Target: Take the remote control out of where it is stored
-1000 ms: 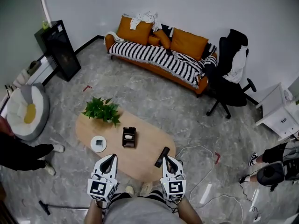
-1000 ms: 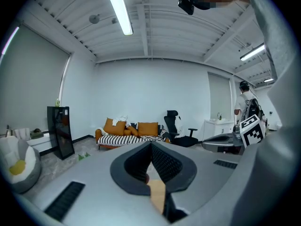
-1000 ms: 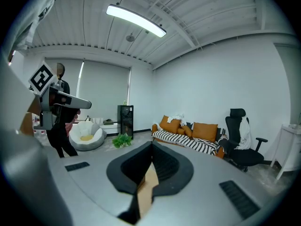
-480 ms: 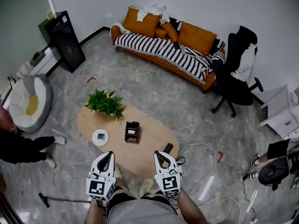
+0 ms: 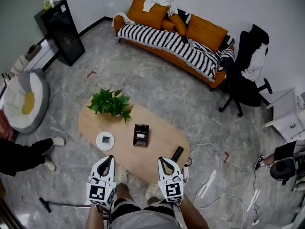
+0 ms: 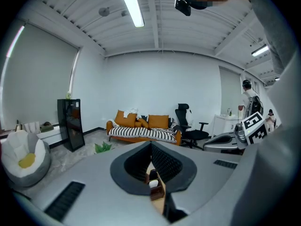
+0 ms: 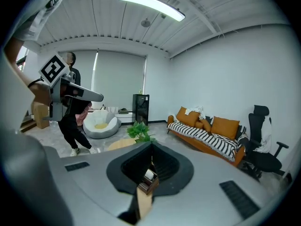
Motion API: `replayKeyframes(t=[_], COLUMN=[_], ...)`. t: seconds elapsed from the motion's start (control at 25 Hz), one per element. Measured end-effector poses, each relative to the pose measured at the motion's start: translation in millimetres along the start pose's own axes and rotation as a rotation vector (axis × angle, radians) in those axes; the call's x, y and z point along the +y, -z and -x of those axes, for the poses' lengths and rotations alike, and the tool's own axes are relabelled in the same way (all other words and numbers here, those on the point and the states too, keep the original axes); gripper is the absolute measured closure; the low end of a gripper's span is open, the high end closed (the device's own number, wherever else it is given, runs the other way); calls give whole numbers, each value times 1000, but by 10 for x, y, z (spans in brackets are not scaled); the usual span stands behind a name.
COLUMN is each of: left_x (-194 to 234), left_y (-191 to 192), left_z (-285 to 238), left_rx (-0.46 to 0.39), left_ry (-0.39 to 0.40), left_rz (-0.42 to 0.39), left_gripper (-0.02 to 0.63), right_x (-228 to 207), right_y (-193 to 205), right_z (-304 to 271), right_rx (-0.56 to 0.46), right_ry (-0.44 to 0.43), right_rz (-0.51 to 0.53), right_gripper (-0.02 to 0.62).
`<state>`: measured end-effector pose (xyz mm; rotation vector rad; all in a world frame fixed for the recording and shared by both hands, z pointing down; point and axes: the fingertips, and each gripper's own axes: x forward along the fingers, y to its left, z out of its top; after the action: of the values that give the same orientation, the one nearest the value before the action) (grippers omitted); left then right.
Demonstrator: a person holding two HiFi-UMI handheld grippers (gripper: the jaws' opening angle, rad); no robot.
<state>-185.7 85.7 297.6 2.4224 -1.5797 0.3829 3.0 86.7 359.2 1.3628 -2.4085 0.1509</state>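
Lying flat at the right end of the oval wooden tabletop (image 5: 90, 128), the slim black remote control (image 5: 177, 153) sits outside the boxy dark-brown holder (image 5: 141, 127). The left hand-held gripper (image 5: 110, 157) and right hand-held gripper (image 5: 162, 159) hover at the near edge, jaws pressed together, empty.

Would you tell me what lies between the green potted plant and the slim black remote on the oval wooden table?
In the head view, a dark brown open box stands between them.
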Motion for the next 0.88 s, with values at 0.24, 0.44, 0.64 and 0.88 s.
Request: replayKeyframes(t=[0.24, 0.44, 0.64, 0.88], left_x=[400, 605, 771, 874], left_y=[401, 629, 956, 1395], left_z=[-225, -464, -605, -718], left_rx=[54, 75, 108, 149], left_ry=[17, 42, 54, 57], left_rz=[-20, -10, 20, 73], left_gripper=[600, 601, 600, 600], right_x=[100, 111, 153, 154], right_y=[289, 613, 928, 1342], right_z=[-470, -868, -1246, -1614], right_rx=[61, 116, 166, 238], right_ry=[49, 59, 27, 19], right_rz=[-16, 14, 64, 128], right_gripper=[587, 586, 586, 586])
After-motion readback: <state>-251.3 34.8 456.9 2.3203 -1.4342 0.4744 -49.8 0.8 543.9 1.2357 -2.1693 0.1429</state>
